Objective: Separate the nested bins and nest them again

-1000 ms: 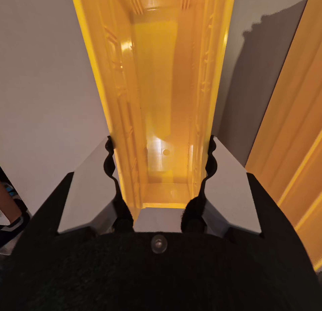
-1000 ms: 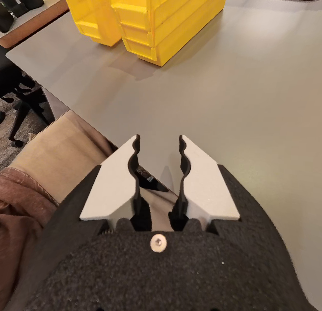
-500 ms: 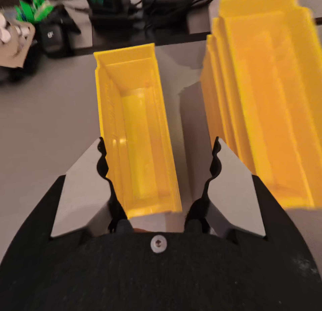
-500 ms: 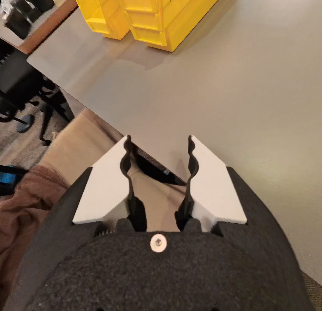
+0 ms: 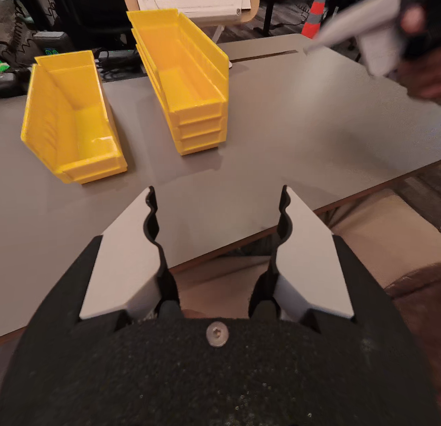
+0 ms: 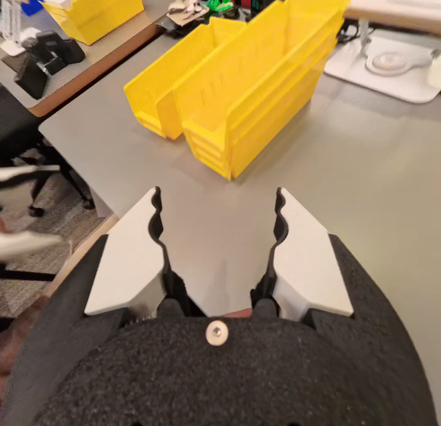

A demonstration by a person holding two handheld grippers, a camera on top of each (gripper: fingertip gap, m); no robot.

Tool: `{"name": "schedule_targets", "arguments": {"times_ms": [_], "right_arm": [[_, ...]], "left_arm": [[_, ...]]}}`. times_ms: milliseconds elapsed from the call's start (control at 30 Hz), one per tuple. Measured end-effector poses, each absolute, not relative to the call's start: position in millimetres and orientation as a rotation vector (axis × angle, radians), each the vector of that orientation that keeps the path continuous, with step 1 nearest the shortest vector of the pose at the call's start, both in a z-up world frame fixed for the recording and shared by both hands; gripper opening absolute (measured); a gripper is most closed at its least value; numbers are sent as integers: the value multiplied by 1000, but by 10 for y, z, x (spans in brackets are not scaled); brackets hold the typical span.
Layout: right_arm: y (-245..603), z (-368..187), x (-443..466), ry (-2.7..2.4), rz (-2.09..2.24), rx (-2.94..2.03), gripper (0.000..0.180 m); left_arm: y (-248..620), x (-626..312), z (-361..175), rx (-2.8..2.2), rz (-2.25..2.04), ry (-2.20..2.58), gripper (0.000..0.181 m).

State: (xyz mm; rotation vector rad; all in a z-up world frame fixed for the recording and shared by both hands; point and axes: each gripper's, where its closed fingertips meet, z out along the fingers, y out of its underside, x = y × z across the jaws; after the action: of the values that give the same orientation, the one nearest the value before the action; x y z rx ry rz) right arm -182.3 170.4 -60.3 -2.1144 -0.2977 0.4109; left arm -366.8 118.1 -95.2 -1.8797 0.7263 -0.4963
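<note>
One long yellow plastic bin point(image 5: 71, 118) sits alone on the grey tabletop point(image 5: 298, 132), just left of a nested stack of yellow bins point(image 5: 191, 89) w/ approx three left to split. Left gripper point(image 5: 216, 190) & right gripper point(image 6: 217, 191) both gape wide, empty, near table edge; separating barely begun, re-nesting all still to do.

Ahead of the left gripper point(image 5: 217, 192), whose jaws stand wide apart with nothing between them, bare grey table point(image 5: 298, 132) stretches to the single yellow bin point(image 5: 71, 118) at far left and the nested stack point(image 5: 191, 85) straight beyond, with an open lane between the two. Right of the stack the tabletop lies free, though the blurred right gripper point(image 5: 358, 39) hangs over that far corner
</note>
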Motion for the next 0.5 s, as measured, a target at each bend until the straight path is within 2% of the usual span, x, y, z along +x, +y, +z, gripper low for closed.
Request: {"name": "schedule_targets", "arguments": {"times_ms": [100,200,300,500], "right_arm": [[2420,-226,-1968,-302,389,-2241,104],[3166,-79,-2070,-187,411,-2397,107],[3662,-252,-2116,-96,317,-2596,113],[4041,-658,-2152,27,99,-2859,122]], "left_arm": [[1160,-3605,-848,-1852,-644,696,101],[1264,-3685,-882,-1825,-649,651,97],[1431,-3789,-1005,-1817,-555,672,93],[1768,-4028,-1081,-1862,-506,624,91]]}}
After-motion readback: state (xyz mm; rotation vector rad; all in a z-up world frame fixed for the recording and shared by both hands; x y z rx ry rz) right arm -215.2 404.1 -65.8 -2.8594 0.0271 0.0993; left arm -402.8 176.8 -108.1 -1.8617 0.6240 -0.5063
